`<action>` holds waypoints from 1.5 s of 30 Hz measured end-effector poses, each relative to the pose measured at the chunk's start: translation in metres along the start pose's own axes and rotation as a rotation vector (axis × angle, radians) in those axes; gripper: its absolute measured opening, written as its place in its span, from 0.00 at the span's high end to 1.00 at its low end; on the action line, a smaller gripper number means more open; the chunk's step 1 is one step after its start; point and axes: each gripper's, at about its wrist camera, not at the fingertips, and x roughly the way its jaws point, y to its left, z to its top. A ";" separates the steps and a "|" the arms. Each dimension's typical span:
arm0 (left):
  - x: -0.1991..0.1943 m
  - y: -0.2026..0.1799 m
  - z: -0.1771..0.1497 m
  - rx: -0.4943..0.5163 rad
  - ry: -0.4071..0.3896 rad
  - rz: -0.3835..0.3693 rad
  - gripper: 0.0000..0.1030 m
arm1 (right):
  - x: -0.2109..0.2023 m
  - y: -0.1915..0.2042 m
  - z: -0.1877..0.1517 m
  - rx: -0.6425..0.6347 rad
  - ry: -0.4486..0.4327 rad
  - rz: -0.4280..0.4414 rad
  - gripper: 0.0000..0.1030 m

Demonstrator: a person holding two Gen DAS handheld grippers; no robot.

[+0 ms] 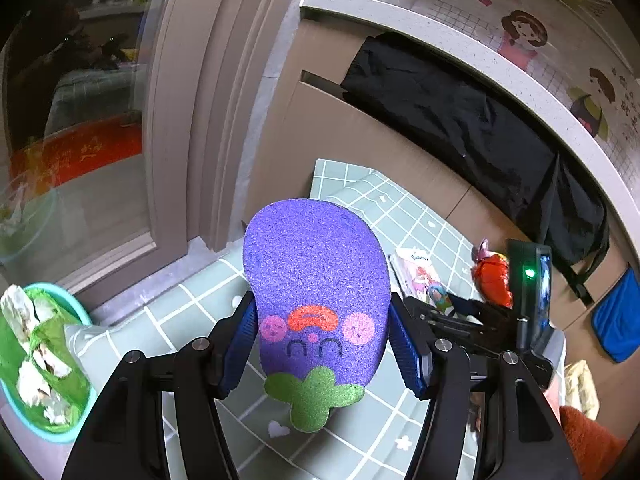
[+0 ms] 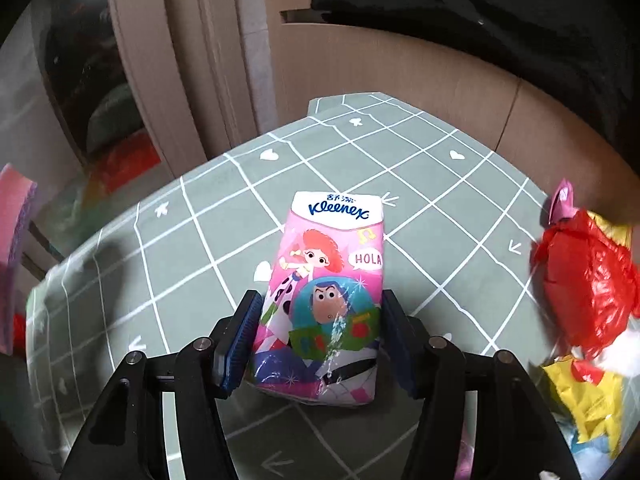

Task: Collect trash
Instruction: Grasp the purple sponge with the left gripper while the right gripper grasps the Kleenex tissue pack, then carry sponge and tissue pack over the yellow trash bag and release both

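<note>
My left gripper (image 1: 322,344) is shut on a purple eggplant-shaped sponge (image 1: 316,280) and holds it up above the green checked tablecloth (image 1: 192,320). A teal bin (image 1: 38,364) with a green bag and crumpled tissues stands at the far left, below table level. My right gripper (image 2: 318,340) is shut on a pink Kleenex tissue pack (image 2: 324,288) that lies on the tablecloth (image 2: 160,280). The pack (image 1: 420,276) and the right gripper also show at the right in the left wrist view. The sponge's edge (image 2: 14,256) shows at the far left in the right wrist view.
A red crumpled plastic bag (image 2: 588,280) with yellow wrappers (image 2: 588,400) lies at the table's right edge. Cardboard boxes (image 1: 360,136) with a black cloth (image 1: 460,112) stand behind the table. A glass door (image 1: 80,120) is at the left.
</note>
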 end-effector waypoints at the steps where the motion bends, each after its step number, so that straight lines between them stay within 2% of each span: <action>1: -0.001 -0.001 0.000 0.001 -0.001 -0.002 0.39 | -0.005 -0.002 -0.002 0.007 -0.004 0.015 0.50; 4: -0.007 -0.019 -0.002 0.029 -0.003 -0.025 0.39 | -0.044 -0.012 -0.010 0.035 -0.067 0.077 0.54; 7: -0.014 -0.046 -0.004 0.073 -0.010 -0.061 0.39 | -0.100 -0.027 -0.025 0.049 -0.146 0.087 0.55; 9: -0.019 -0.075 -0.010 0.111 -0.011 -0.111 0.39 | -0.132 -0.037 -0.035 0.066 -0.183 0.086 0.55; 13: -0.027 -0.128 -0.022 0.184 0.002 -0.186 0.39 | -0.206 -0.068 -0.065 0.090 -0.269 0.033 0.56; 18: -0.036 -0.197 -0.047 0.300 0.028 -0.260 0.39 | -0.265 -0.109 -0.105 0.144 -0.320 -0.037 0.56; 22: -0.040 -0.240 -0.065 0.356 0.037 -0.300 0.39 | -0.299 -0.137 -0.136 0.200 -0.359 -0.064 0.56; 28: -0.046 -0.310 -0.092 0.436 0.038 -0.366 0.39 | -0.348 -0.177 -0.178 0.243 -0.418 -0.154 0.56; 33: -0.049 -0.371 -0.116 0.511 0.047 -0.428 0.39 | -0.385 -0.222 -0.220 0.333 -0.444 -0.225 0.56; 39: -0.048 -0.434 -0.146 0.610 0.070 -0.492 0.39 | -0.415 -0.264 -0.261 0.408 -0.473 -0.328 0.56; 45: -0.041 -0.476 -0.168 0.660 0.094 -0.530 0.39 | -0.433 -0.292 -0.292 0.466 -0.483 -0.398 0.56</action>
